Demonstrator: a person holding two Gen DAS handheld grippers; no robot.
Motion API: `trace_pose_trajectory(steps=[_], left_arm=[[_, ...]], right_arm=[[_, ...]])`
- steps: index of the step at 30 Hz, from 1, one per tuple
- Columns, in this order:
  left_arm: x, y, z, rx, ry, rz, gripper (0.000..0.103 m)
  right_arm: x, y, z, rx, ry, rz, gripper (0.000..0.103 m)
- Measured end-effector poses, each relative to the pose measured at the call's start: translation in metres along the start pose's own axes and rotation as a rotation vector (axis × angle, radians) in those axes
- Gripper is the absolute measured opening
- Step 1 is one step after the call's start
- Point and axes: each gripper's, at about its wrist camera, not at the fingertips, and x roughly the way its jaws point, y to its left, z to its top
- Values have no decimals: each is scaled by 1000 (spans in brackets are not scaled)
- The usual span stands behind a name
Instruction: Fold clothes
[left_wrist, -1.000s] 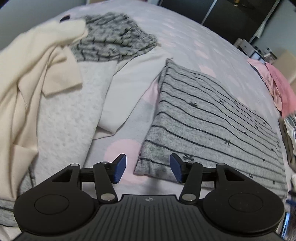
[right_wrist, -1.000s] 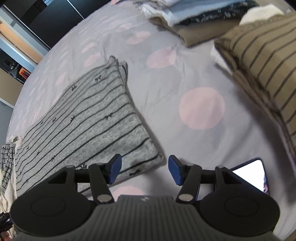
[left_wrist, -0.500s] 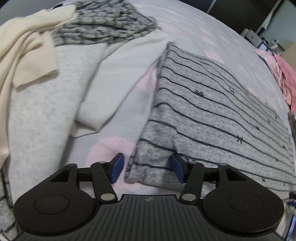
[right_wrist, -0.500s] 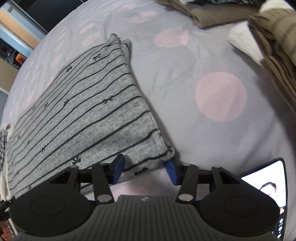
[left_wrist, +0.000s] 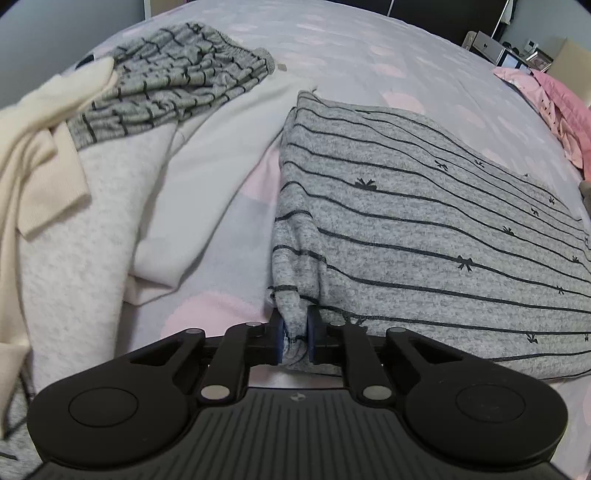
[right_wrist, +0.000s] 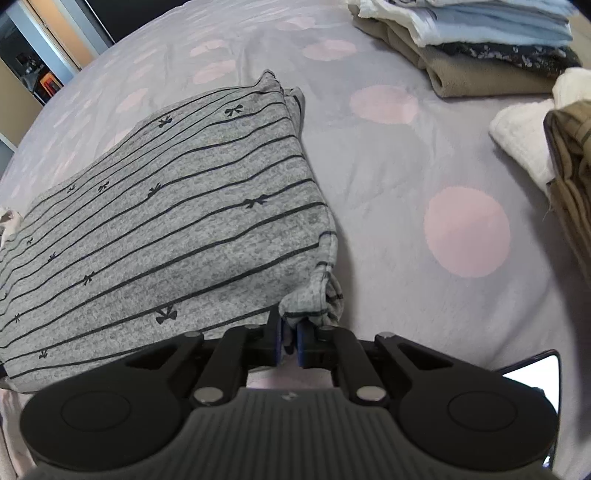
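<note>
A grey garment with thin black stripes and small bows lies folded flat on the bed; it also shows in the right wrist view. My left gripper is shut on its near left corner, and the cloth bunches up between the blue pads. My right gripper is shut on its near right corner, where the fabric puckers. Both corners are lifted slightly off the bedspread.
The bedspread is lilac with pink dots. To the left lie a white garment, a cream one and a grey checked one. Folded stacks and olive striped clothes lie right. A phone lies near.
Both grippers moved forward to the garment's near corners and went from open to shut on them. The corners now bunch up between the pads.
</note>
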Motion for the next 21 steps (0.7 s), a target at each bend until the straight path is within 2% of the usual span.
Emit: trace_pose_trajectory(steps=[6, 10, 14, 21], left_arm=[[-32, -8, 14, 51, -47, 15, 8], [-64, -12, 20, 102, -95, 9, 7], [-88, -12, 10, 165, -58, 28, 7], [-128, -9, -15, 286, 14, 63, 7]], right_arm=[[-21, 9, 5, -48, -12, -35, 7], [-46, 7, 8, -53, -27, -10, 7], [-74, 3, 8, -63, 3, 11, 7], [-120, 1, -17, -185, 79, 14, 7]])
